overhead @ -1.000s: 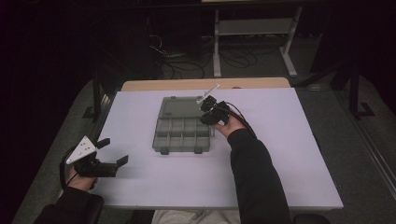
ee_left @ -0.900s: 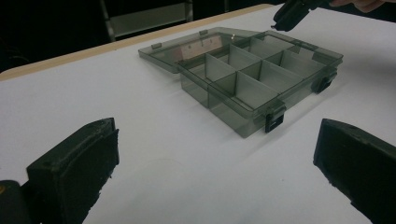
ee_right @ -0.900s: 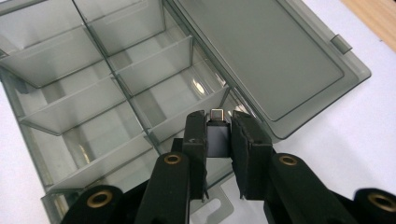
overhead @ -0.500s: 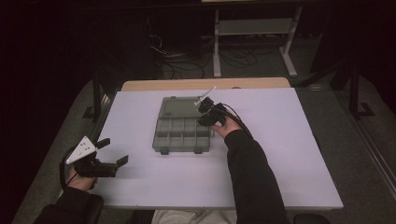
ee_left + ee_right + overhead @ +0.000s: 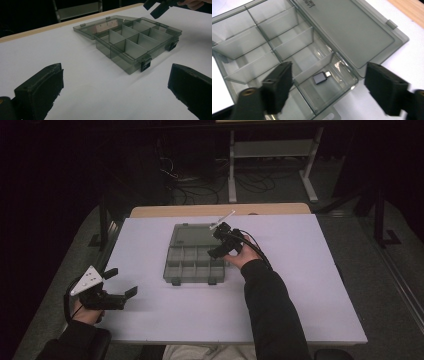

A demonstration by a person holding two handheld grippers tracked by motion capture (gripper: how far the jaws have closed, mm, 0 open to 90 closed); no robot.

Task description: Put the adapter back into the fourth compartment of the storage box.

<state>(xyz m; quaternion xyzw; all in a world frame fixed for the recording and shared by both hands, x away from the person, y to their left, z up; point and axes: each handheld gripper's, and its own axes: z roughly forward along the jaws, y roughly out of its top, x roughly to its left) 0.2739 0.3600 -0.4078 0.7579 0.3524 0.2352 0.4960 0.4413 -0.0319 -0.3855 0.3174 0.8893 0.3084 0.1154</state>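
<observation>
Right gripper (image 5: 216,246): I am holding it over the organiser box (image 5: 192,255); fingers (image 5: 277,86) have just been opening, released, nothing between them.
Adapter (image 5: 320,77): lying in a corner compartment beside the lid (image 5: 352,30).
Left gripper (image 5: 122,282): resting on the counter (image 5: 300,285), fingers spread, well apart from the box.

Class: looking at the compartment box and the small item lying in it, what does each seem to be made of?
Smoky grey see-through compartment box: likely hard plastic, glossy; the table shows through its walls. Small dark grey adapter with a silver plug: probably a matt metal or plastic shell with a shiny metal tip.
</observation>
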